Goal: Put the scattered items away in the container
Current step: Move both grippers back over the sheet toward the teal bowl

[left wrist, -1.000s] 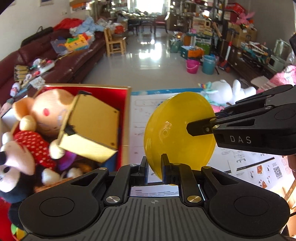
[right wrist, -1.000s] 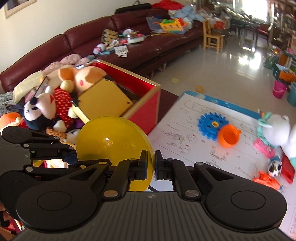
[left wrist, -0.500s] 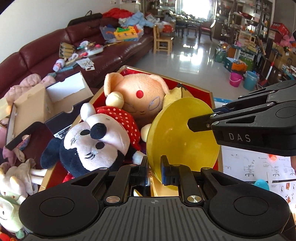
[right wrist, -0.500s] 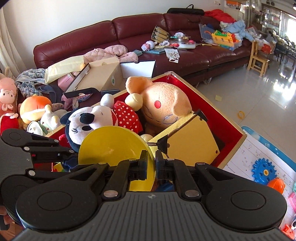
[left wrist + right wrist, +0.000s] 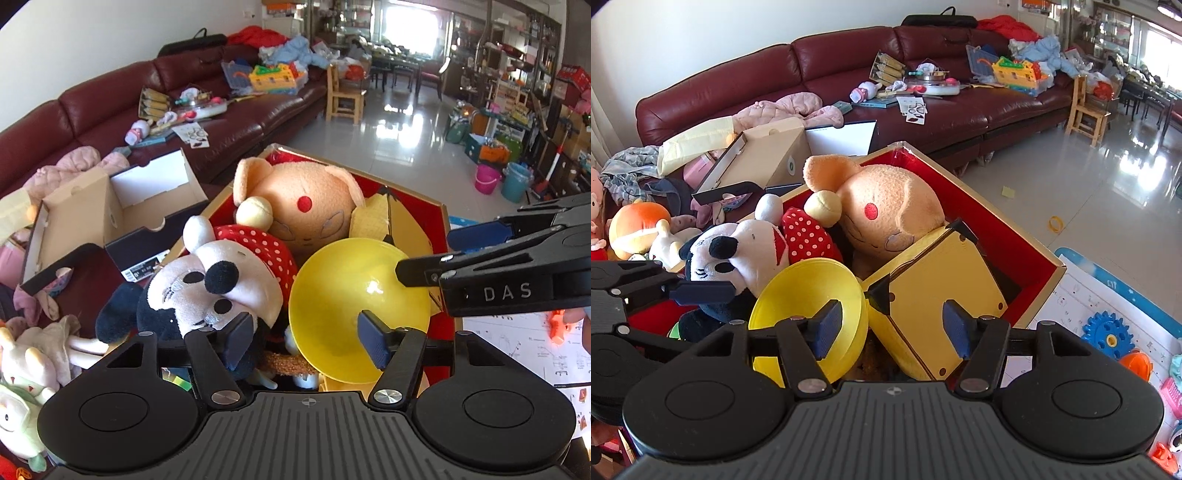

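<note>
Left wrist view: the left claw stands with its jaws spread wide and grips nothing. The yellow bowl lies just ahead of it, toward its right finger, resting inside the red container against the mouse plush and below the orange plush. The right claw enters from the right side, its fingertips beside the bowl rim; contact cannot be confirmed from this angle. Right wrist view: the right claw is likewise spread and empty. The yellow bowl sits tilted directly ahead of its left finger, wedged between the mouse plush and the yellow box. The left claw shows at the left edge, level with the bowl. Step in hand, as judged: release of the bowl into the container; the bowl appears deposited. On the white mat to the right of the right claw, a blue gear and an orange cup remain outside the container. The next move calls for lifting both claws clear of the plush pile without snagging the bowl rim, then swinging right toward the mat items.
</note>
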Demonstrator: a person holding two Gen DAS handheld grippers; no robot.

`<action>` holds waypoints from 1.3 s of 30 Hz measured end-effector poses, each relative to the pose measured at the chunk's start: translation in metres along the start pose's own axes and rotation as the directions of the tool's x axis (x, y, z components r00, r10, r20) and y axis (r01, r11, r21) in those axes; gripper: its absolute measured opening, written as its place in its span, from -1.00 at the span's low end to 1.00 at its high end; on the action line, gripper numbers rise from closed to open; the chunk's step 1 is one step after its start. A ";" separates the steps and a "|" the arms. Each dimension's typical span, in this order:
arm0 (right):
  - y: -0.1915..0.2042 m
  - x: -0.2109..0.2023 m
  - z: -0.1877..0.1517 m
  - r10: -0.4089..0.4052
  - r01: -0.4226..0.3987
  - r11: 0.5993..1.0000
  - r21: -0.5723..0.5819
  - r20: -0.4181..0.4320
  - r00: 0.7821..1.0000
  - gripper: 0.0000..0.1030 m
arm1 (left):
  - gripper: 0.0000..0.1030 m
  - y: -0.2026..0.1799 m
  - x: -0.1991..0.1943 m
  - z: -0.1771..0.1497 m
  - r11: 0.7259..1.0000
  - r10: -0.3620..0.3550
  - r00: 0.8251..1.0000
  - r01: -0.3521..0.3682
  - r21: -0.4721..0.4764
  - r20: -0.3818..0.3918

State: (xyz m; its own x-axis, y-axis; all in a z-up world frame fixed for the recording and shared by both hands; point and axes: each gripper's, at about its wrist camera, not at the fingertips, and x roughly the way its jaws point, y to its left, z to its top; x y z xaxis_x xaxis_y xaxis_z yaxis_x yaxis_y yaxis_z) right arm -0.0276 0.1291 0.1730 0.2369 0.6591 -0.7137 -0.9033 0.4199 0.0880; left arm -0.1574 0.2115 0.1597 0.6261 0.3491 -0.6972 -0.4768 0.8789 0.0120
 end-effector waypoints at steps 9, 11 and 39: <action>-0.010 -0.017 -0.007 0.009 -0.009 1.000 0.025 0.028 1.000 0.41 | 0.59 -0.008 -0.018 0.000 0.999 0.048 0.997 -0.049 0.015 0.067; -0.016 -0.025 -0.010 0.003 -0.005 0.999 0.032 0.042 0.999 0.45 | 0.60 -0.010 -0.021 0.002 0.998 0.056 0.995 -0.058 0.017 0.079; -0.149 -0.077 -0.112 -0.184 0.175 0.933 0.316 -0.002 0.983 0.50 | 0.67 -0.143 -0.023 0.004 0.969 -0.130 0.985 0.103 0.224 0.111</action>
State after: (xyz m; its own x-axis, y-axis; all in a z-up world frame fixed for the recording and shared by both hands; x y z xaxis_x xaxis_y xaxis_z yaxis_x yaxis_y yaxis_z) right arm 0.0489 -0.0542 0.1373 0.3981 0.5694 -0.7193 -0.6879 0.7040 0.1765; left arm -0.1010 0.0789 0.1766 0.7471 0.2658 -0.6093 -0.2594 0.9605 0.1010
